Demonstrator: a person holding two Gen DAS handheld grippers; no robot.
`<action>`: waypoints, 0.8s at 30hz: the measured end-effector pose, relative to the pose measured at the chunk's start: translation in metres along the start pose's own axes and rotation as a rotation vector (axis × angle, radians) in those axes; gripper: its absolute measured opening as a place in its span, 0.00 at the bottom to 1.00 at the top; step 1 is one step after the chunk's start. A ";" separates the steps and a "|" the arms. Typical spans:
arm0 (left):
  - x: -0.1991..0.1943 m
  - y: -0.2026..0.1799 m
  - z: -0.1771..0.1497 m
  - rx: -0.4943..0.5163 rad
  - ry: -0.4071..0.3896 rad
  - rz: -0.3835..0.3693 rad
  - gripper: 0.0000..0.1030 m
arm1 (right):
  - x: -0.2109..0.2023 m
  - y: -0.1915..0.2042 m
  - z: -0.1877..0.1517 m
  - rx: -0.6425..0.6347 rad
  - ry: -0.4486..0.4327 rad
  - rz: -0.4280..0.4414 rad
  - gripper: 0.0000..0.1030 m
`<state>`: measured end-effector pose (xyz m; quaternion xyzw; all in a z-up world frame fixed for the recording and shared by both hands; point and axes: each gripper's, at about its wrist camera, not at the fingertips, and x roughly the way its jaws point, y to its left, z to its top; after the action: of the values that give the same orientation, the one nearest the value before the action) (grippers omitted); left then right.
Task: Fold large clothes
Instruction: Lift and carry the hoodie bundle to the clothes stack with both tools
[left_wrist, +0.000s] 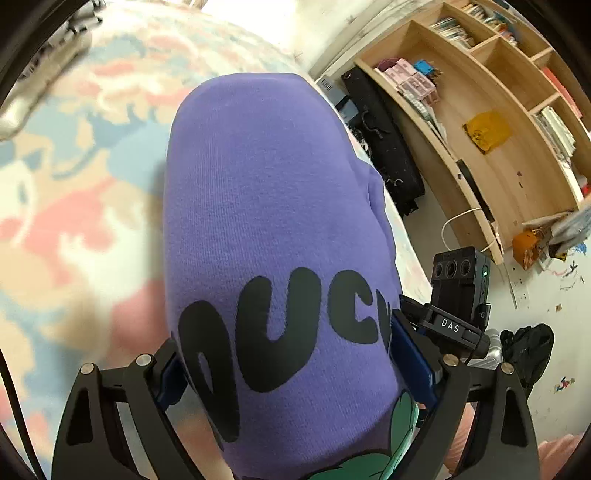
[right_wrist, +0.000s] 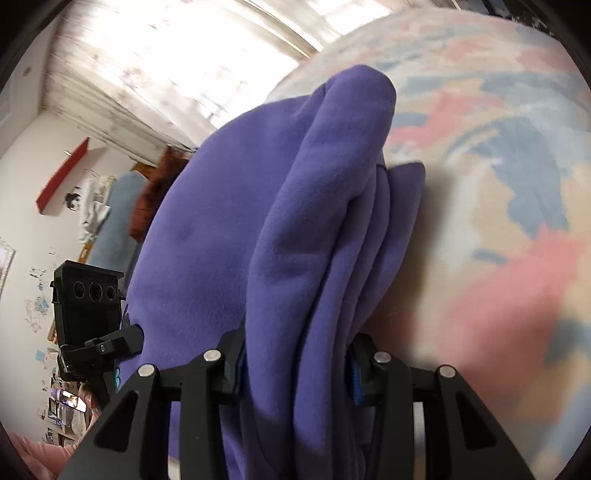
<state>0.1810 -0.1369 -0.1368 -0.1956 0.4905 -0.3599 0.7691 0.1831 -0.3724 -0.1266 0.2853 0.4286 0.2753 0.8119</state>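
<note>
A purple sweatshirt with black printed letters and a green print near its bottom hangs lifted above the bed. My left gripper is shut on the sweatshirt, its blue pads pressing a thick fold from both sides. In the right wrist view the sweatshirt hangs in several bunched layers. My right gripper is shut on those layers. The other gripper's camera block shows in each view.
A bed cover patterned in pink, blue and beige lies below the cloth, also in the right wrist view. A wooden bookshelf and a black bag stand to the right. A bright window is behind.
</note>
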 end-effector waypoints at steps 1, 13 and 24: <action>-0.011 -0.005 0.001 0.006 -0.010 0.004 0.90 | -0.003 0.010 -0.004 -0.003 -0.018 0.022 0.39; -0.233 0.000 0.030 0.080 -0.228 0.105 0.90 | 0.034 0.176 0.030 -0.161 -0.074 0.223 0.39; -0.386 0.076 0.222 0.194 -0.363 0.201 0.90 | 0.164 0.345 0.179 -0.280 -0.150 0.339 0.39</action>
<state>0.3066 0.1901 0.1485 -0.1324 0.3242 -0.2859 0.8920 0.3447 -0.0627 0.1102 0.2575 0.2705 0.4425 0.8153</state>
